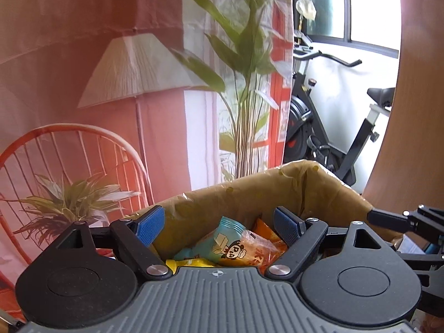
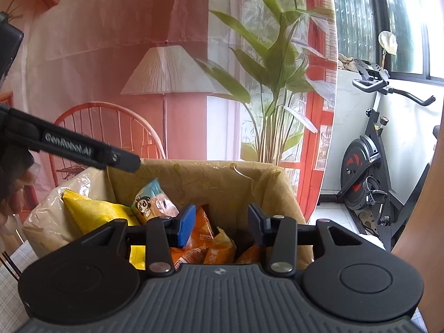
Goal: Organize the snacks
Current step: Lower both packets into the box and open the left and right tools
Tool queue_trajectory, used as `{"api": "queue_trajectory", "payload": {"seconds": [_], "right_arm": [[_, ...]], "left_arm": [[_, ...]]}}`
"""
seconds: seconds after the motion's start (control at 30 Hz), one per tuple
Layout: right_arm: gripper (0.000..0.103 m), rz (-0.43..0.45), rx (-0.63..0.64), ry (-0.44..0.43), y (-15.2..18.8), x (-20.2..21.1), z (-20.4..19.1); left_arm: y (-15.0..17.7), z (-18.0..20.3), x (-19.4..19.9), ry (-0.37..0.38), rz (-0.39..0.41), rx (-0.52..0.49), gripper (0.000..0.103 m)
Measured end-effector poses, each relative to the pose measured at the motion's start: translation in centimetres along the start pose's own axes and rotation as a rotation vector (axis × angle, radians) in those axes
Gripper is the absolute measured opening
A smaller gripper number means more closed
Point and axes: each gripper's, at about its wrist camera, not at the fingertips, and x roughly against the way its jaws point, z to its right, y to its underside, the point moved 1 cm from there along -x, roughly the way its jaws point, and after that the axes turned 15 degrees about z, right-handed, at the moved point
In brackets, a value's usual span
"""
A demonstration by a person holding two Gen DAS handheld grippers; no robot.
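Crinkly foil snack packets [image 2: 205, 238] fill taped cardboard box [image 2: 277, 188].

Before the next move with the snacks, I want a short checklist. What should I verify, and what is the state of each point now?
1. Left gripper empty, jaws wide apart: ok.
2. Right gripper empty; nothing between its pads: ok.
3. Blue cartoon packet lies inside the brown box: ok.
4. Orange packets and yellow bag sit in the box: ok.
5. The two grippers are apart; the left one's finger shows above the box's left edge in the right wrist view: ok.
6. More snacks waiting outside the box: cannot tell.
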Motion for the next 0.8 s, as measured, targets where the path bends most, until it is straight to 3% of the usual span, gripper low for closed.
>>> {"api": "queue_trajectory", "payload": {"seconds": [0.2,0.47,0.8], "right_arm": [[0.046,0.019,-0.041,0.009,0.2,2.6,0.5],[0.046,0.047,-0.100,0.007,1.0,6.5,0.5],[0.046,-0.018,-0.138,0.016,5.6,11.0,0.6]], "left_arm": [[0.6,-0.8,2.9,0.007,0.029,0.055,0.087],[2.7,-1.1,7.4,0.046,0.042,0.030,0.087],[7.6,-0.4,11.0,0.077,0.016,0.046,0.087]]}}
